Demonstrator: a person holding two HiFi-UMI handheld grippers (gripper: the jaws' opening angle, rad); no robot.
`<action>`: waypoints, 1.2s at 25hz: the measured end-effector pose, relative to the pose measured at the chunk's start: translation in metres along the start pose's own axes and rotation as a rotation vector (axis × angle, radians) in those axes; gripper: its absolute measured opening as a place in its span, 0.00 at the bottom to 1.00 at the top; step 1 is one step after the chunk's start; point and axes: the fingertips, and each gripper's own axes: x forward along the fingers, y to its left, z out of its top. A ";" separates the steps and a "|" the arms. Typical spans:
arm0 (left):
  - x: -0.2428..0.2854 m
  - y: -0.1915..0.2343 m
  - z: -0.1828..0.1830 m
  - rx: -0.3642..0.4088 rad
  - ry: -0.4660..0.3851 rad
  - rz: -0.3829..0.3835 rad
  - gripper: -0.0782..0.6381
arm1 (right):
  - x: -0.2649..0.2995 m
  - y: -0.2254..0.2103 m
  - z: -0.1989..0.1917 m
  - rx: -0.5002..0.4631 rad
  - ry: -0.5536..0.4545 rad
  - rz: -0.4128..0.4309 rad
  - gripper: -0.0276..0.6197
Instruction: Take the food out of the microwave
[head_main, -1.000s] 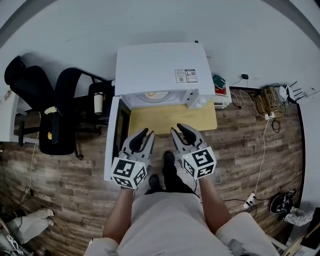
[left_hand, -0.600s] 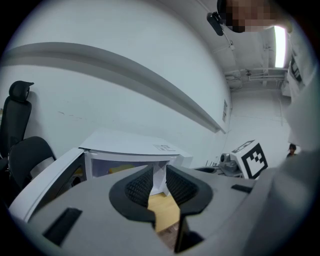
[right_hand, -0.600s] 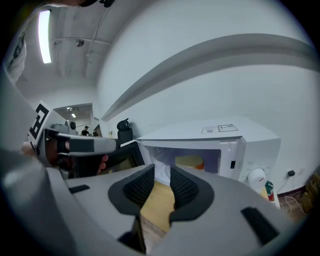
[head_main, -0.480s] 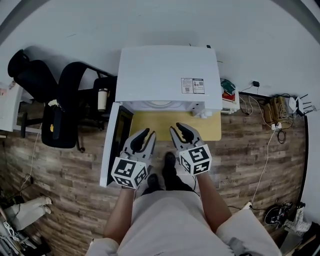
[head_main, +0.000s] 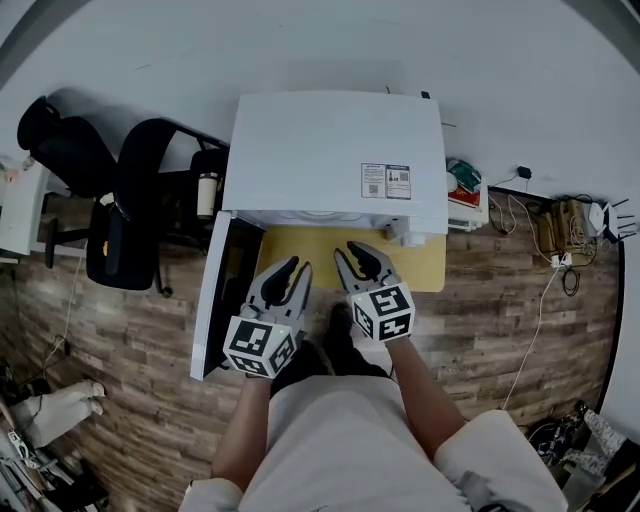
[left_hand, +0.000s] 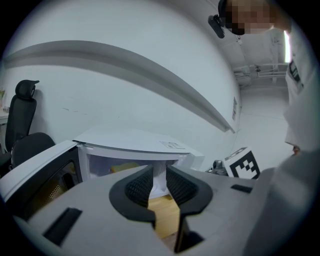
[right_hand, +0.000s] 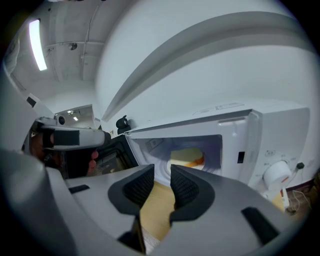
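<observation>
Wooden tabletop (head_main: 415, 262) is bearing the boxy white microwave (head_main: 330, 150), door open, now looming nearer. Left gripper (head_main: 298, 266), parted, and right gripper (head_main: 352, 250), opening, are both empty and closing in on the yellow food (right_hand: 187, 156) inside.

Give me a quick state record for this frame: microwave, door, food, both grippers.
microwave: white, on a small wooden table
door: swung open on the person's left
food: yellowish item inside the cavity, untouched
left gripper: in front of the opening, jaws apart, empty
right gripper: in front of the opening, jaws opening, nothing between them
</observation>
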 end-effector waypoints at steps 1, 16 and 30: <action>0.002 0.001 0.000 -0.001 0.000 0.003 0.22 | 0.003 -0.003 -0.001 0.008 0.001 -0.002 0.18; 0.015 0.019 0.001 -0.001 0.008 0.001 0.22 | 0.040 -0.023 -0.012 0.108 0.024 -0.040 0.18; 0.026 0.030 -0.006 0.007 0.050 -0.087 0.22 | 0.075 -0.043 -0.034 0.366 0.008 -0.112 0.18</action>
